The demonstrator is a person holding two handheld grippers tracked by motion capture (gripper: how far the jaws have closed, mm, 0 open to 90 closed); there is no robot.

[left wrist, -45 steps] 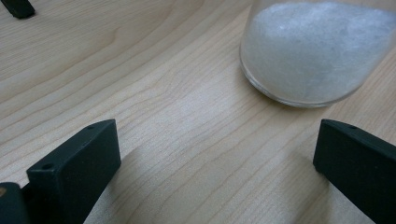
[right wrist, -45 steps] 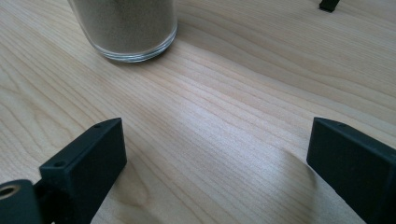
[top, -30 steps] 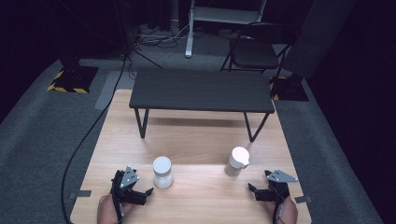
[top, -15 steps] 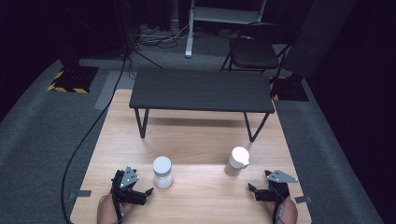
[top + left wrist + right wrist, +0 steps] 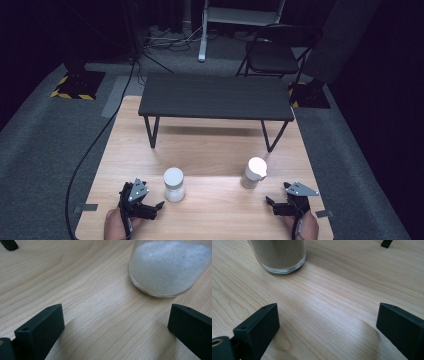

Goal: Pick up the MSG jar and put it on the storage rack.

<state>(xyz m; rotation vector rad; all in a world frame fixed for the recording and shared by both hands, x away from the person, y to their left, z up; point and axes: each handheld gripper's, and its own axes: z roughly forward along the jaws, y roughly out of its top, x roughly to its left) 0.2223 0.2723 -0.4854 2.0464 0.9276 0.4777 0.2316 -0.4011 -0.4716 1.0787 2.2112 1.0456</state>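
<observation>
Two glass jars stand on the wooden table (image 5: 215, 150). The left jar (image 5: 174, 184) has a white lid; up close its glass base (image 5: 167, 267) is full of white grains. The right jar (image 5: 254, 172) also has a white top, and its base (image 5: 279, 255) holds brownish grains. My left gripper (image 5: 152, 206) rests low on the table just left of the white-grain jar, open and empty (image 5: 116, 325). My right gripper (image 5: 274, 205) sits at the front right, a little below the brownish jar, open with only bare wood between its jaws (image 5: 328, 322).
A low dark bench (image 5: 216, 97) spans the far half of the table on thin legs. Beyond the table are a folding chair (image 5: 272, 55), stand bases and cables on grey carpet. A black cable (image 5: 95, 145) trails off the left edge.
</observation>
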